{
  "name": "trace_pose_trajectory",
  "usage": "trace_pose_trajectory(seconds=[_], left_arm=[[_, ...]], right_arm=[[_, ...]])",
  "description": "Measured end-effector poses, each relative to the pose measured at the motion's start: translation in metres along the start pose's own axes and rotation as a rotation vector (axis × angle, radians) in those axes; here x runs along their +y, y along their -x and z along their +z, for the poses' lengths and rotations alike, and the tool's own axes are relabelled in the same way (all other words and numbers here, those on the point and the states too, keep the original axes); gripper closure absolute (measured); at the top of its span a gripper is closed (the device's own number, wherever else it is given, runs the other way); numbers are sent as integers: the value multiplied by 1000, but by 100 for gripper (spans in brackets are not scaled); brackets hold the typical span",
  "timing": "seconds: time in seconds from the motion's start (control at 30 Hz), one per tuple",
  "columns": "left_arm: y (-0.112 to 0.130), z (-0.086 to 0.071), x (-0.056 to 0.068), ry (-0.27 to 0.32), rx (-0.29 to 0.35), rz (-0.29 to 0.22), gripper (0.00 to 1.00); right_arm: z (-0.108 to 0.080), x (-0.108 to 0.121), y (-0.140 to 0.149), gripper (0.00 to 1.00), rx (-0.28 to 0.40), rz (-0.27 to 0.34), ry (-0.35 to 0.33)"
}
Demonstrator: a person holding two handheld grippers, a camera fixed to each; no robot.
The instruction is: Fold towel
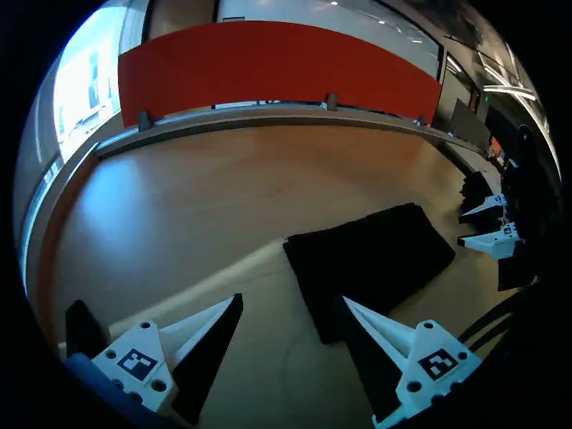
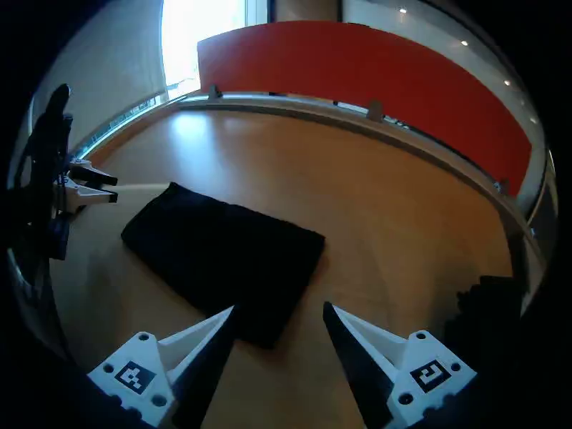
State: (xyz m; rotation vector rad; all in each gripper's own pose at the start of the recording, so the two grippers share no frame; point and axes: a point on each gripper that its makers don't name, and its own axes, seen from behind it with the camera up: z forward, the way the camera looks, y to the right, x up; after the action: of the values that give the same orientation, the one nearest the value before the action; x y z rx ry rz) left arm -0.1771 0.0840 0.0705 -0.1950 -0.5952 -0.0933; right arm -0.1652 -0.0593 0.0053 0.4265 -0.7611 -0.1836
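Towel flat on the table, both grippers empty

Black towel lies folded into a rectangle on the wooden table, well short of the red panel along the far edge. In the left gripper view its long axis runs from near left up to far right, toward the right gripper at the right rim. In the right gripper view the long axis slants from far left down to near right, one short end pointing toward the left gripper. The left gripper's fingers are spread wide with nothing between them, the towel's near corner just ahead of the right-hand finger. The right gripper's fingers are likewise wide apart and empty, the towel's near corner just ahead of the gap.
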Motion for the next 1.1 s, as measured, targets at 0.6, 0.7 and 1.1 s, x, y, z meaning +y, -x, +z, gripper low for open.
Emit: trace_pose_trajectory(seconds=[0.6, 0.7, 1.1], left_arm=[[21, -26, -7, -44, 10, -36, 8], [24, -31, -10, -54, 13, -43, 8], [38, -52, -19, -87, 18, -70, 8]], right_arm=[[-8, -5, 17, 13, -14, -41, -25], [-7, -7, 21, 13, -25, -63, -37], [-2, -12, 36, 27, -65, -148, -85]])
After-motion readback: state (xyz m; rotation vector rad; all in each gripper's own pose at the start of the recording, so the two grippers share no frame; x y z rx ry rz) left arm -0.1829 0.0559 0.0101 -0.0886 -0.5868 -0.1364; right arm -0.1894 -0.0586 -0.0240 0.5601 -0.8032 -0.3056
